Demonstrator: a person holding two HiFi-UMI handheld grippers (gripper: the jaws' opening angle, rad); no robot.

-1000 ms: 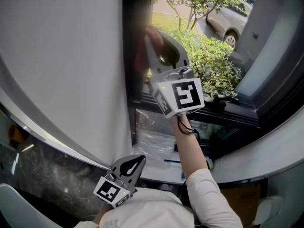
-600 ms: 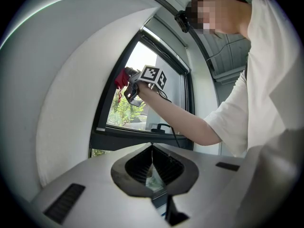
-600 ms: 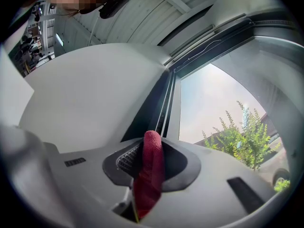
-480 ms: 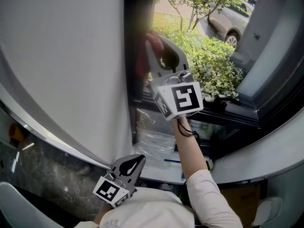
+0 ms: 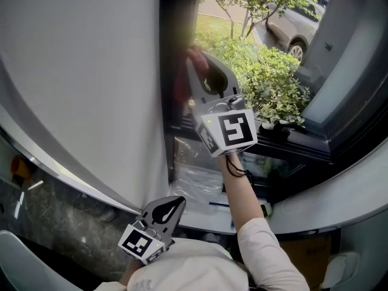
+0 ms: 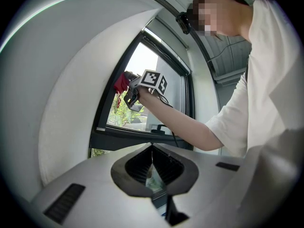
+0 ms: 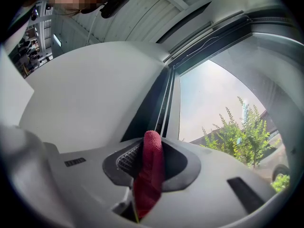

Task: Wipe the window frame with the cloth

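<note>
Both shut: pinches the soft, light, floppy red cloth at a thick fold in the right tongs, right by the window frame ahead of the tips, and holds the left tongs empty.

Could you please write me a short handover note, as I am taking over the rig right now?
Right hand-held gripper: shut on the red cloth, raised to the left upright of the window frame. The cloth looks to be against the upright, but contact is not certain.
Left hand-held gripper: jaws together, nothing in them, held low near the body.
Done: the cloth is gripped and brought to the frame. The pictures do not show which parts are already wiped.
Left: wipe along the upright, then probably the rest of the frame.
</note>
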